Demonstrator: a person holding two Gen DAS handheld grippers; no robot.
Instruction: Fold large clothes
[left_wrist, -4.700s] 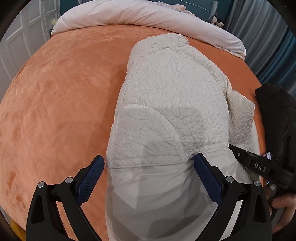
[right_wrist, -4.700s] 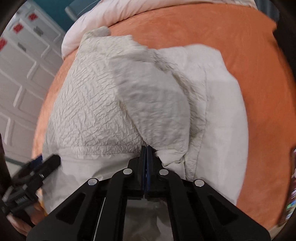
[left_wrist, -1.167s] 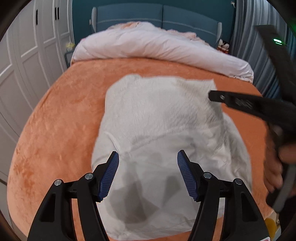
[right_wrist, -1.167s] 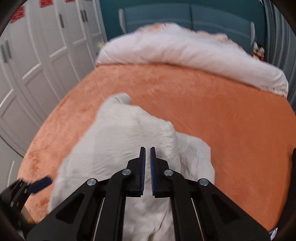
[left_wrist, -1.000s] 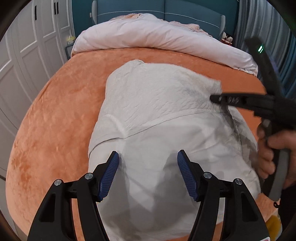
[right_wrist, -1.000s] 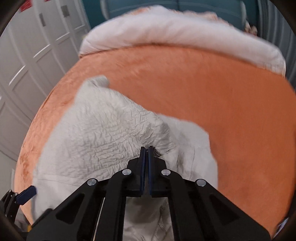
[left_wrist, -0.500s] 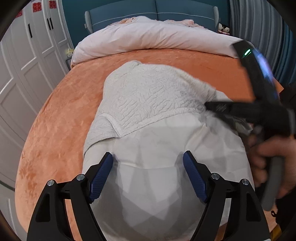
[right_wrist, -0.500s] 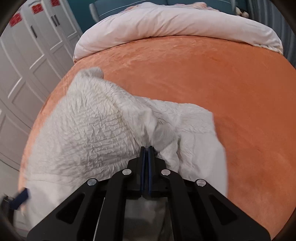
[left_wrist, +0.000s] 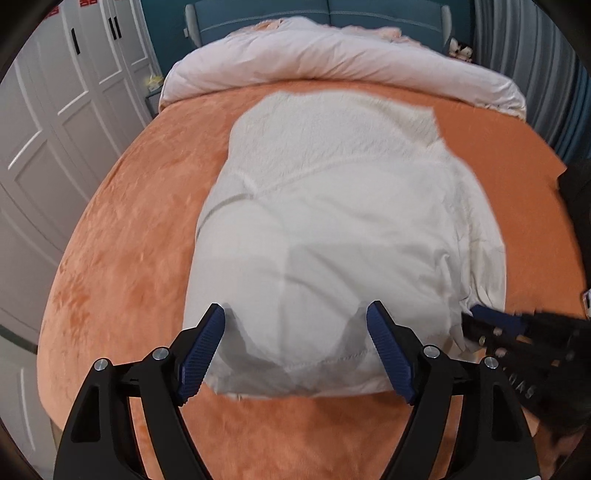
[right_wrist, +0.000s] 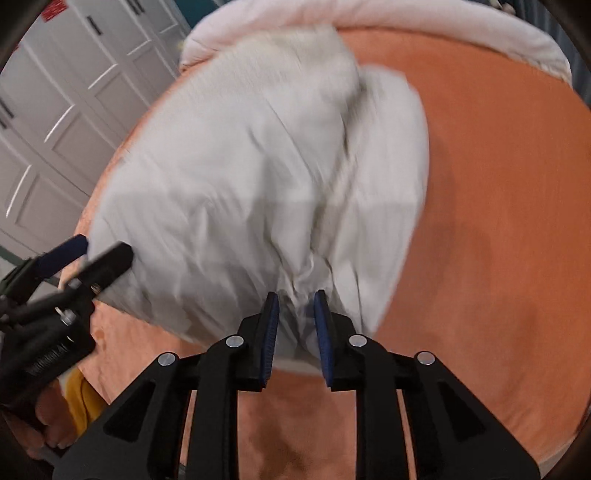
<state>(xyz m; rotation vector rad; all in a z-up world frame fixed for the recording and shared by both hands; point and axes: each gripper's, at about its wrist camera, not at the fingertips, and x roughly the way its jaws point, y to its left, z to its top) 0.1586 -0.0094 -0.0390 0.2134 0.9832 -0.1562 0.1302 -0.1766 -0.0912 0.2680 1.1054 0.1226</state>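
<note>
While my right gripper was just opening off the garment hem at 6 o'clock, left gripper stood wide, empty; I judged letting go fully before lifting would spare the fold.

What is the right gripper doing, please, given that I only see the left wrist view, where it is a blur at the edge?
Observer: The right gripper's fingers stand slightly apart. They have just been opening, with a bunch of the garment between them.
Operator: Where on the garment is that bunch?
Observer: At its near edge, where several creases run together.
Operator: Is there anything else outside my frame?
Observer: Something yellow shows below the bed's near edge, beside the hand holding the left gripper.
</note>
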